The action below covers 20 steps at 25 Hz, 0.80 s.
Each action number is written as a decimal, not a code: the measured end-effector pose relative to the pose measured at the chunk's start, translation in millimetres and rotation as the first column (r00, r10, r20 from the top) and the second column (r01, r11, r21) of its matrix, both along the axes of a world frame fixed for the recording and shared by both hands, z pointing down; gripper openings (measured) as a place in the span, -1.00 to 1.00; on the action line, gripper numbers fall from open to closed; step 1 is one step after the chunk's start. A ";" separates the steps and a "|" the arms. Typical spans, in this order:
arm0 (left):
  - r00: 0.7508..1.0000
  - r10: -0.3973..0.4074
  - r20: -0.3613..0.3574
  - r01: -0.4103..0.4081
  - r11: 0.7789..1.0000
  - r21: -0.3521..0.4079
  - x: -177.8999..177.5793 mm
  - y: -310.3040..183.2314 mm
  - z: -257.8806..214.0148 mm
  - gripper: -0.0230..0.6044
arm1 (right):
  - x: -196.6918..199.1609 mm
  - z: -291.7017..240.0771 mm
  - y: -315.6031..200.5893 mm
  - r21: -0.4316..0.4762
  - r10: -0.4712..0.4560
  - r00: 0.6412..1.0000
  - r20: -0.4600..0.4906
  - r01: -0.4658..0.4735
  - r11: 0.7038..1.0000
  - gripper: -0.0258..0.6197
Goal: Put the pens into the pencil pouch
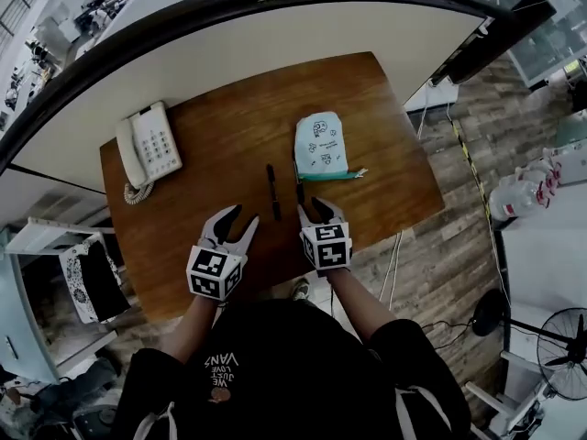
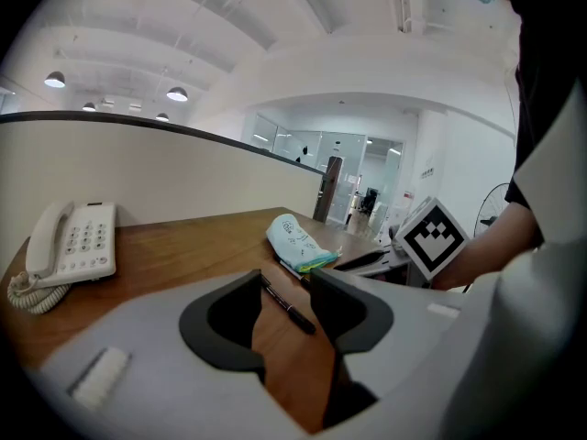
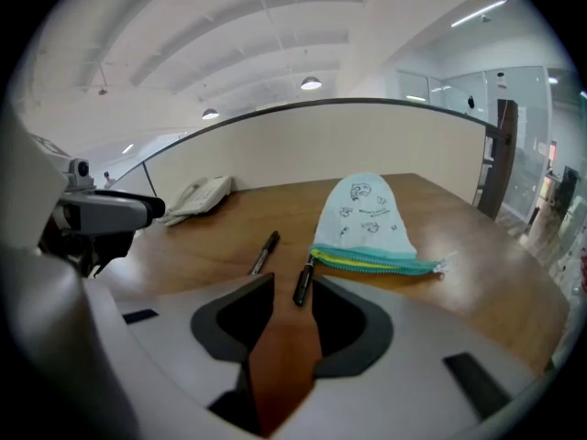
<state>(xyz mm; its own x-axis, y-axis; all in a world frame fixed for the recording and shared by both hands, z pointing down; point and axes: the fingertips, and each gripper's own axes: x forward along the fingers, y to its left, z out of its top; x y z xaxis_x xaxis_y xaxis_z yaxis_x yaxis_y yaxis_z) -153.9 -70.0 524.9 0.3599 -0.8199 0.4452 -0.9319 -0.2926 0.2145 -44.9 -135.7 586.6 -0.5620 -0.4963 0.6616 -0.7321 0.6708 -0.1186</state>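
Two black pens lie side by side on the brown desk [image 1: 183,264], the left pen [image 1: 272,191] and the right pen [image 1: 299,187]. Behind them lies the pale blue pencil pouch [image 1: 321,143], its zipper edge toward me. My left gripper [image 1: 240,220] hovers open just short of the left pen [image 2: 289,307], with nothing between its jaws. My right gripper [image 1: 316,209] is open too, the near end of the right pen [image 3: 303,282] just ahead of its jaws. In the right gripper view the pouch [image 3: 365,223] sits beyond, the other pen [image 3: 265,250] to its left.
A white desk phone [image 1: 147,149] with a coiled cord sits at the desk's far left. A curved white partition [image 1: 275,44] runs behind the desk. Wooden floor, cables and a fan [image 1: 559,351] lie to the right.
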 end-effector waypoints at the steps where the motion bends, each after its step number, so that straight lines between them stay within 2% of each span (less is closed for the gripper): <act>1: 1.000 0.000 -0.001 0.000 1.000 -0.005 -2.0 -3.1 2.3 -0.44 | -3.1 3.7 -4.2 0.001 -0.005 1.000 -0.012 0.006 1.000 -0.55; 14: 1.000 0.022 -0.016 -0.023 0.999 -0.047 -6.4 -31.4 27.1 -0.44 | -15.3 42.7 -22.3 -0.033 -0.030 0.993 -0.114 0.027 0.999 -0.56; 17: 0.999 0.045 -0.010 -0.046 0.998 -0.050 0.0 -36.9 28.9 -0.44 | -13.3 45.0 -25.8 0.011 -0.049 0.990 -0.132 0.051 0.999 -0.63; 20: 0.998 0.068 0.002 -0.068 0.996 -0.053 5.7 -41.4 29.5 -0.44 | -11.2 44.8 -23.9 -0.010 -0.052 0.991 -0.120 0.051 0.999 -0.71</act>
<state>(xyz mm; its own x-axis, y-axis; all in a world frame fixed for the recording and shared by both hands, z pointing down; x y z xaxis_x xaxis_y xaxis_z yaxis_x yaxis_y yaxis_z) -148.1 -111.4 554.4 0.4121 -0.7690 0.4887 -0.9111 -0.3433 0.2281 -56.1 -159.6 631.4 -0.5029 -0.4637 0.7294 -0.7058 0.7074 -0.0369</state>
